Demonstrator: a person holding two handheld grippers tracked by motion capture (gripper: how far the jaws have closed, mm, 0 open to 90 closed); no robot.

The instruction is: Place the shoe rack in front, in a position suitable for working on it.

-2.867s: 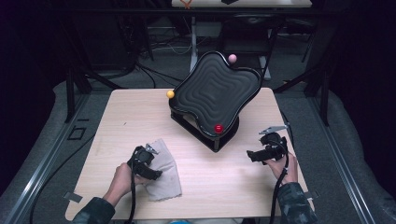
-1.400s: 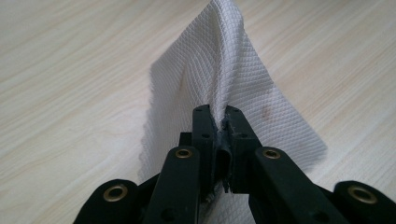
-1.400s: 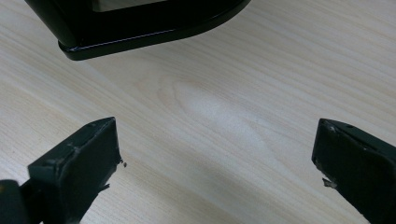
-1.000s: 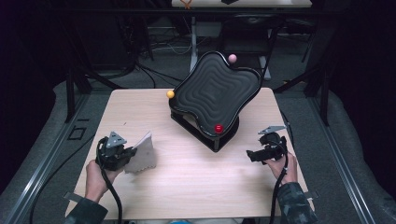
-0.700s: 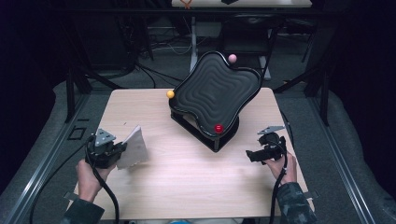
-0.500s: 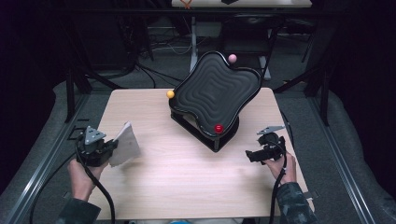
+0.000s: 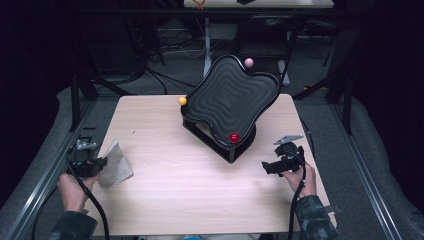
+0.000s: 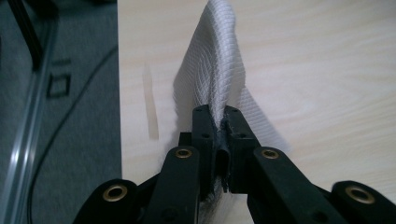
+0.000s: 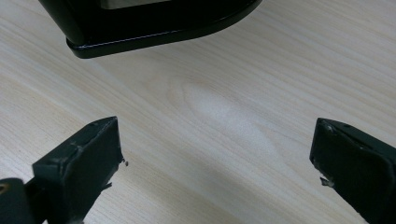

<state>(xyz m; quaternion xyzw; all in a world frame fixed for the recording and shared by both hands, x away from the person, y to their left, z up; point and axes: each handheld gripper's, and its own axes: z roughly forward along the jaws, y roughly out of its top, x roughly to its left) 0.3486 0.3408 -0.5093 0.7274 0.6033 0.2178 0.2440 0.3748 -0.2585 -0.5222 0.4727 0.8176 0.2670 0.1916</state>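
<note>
cloth [image 8: 219, 70] pinched in left claw [image 8: 219, 126], now nearer table's left edge; right claw [image 9: 217, 158] spread

The left gripper [image 8: 219, 128] has its black jaws clamped together on a white woven cloth [image 8: 215, 70], which rises toward twelve o'clock over the pale wooden table [image 8: 327, 60]; grey floor [image 8: 60, 116] lies at nine o'clock.

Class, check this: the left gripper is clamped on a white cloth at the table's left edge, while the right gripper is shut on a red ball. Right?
Not quite. The right gripper holds nothing: the right gripper view shows its jaws wide apart over bare table. The left gripper is indeed clamped on the white cloth.
</note>
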